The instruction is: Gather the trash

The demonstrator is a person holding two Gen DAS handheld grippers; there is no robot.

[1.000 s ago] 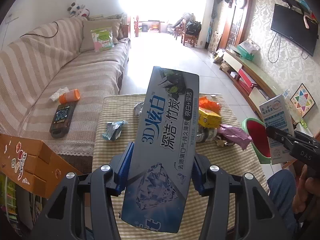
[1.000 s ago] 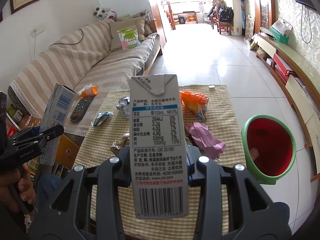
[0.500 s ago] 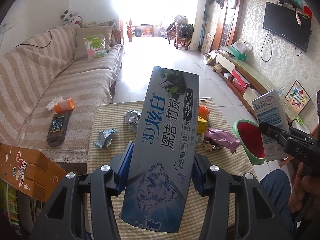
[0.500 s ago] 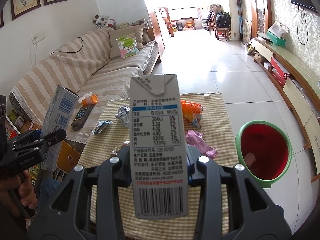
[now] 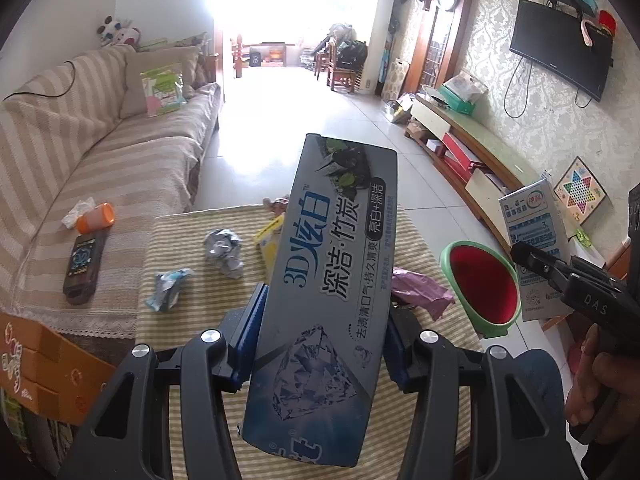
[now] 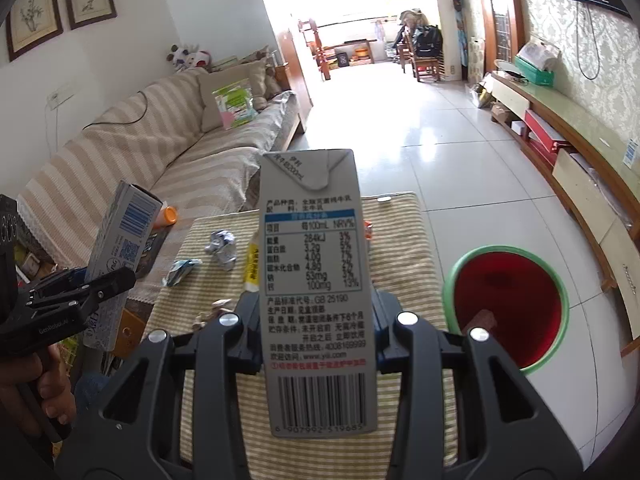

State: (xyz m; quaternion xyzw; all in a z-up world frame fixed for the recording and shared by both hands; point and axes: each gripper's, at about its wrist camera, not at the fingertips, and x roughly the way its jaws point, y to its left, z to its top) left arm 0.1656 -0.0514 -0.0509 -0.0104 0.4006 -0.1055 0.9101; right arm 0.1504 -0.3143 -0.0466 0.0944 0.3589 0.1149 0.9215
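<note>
Striped table [image 6: 400, 240], pink wrapper [image 5: 420, 290] only left view

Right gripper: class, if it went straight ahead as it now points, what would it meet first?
Probably the checked tablecloth beyond the milk carton held in the right gripper; the bin sits off-line. Depth is uncertain.

the left gripper [image 5: 320, 344] is held above the table, its blue pads clamped on the long sides of a toothpaste box [image 5: 324, 300] that points forward. the right gripper [image 6: 318, 332] is level beside it, jaws pressed against a milk carton [image 6: 316, 288]. a hand [image 5: 596, 376] wraps the right gripper's handle.
</note>
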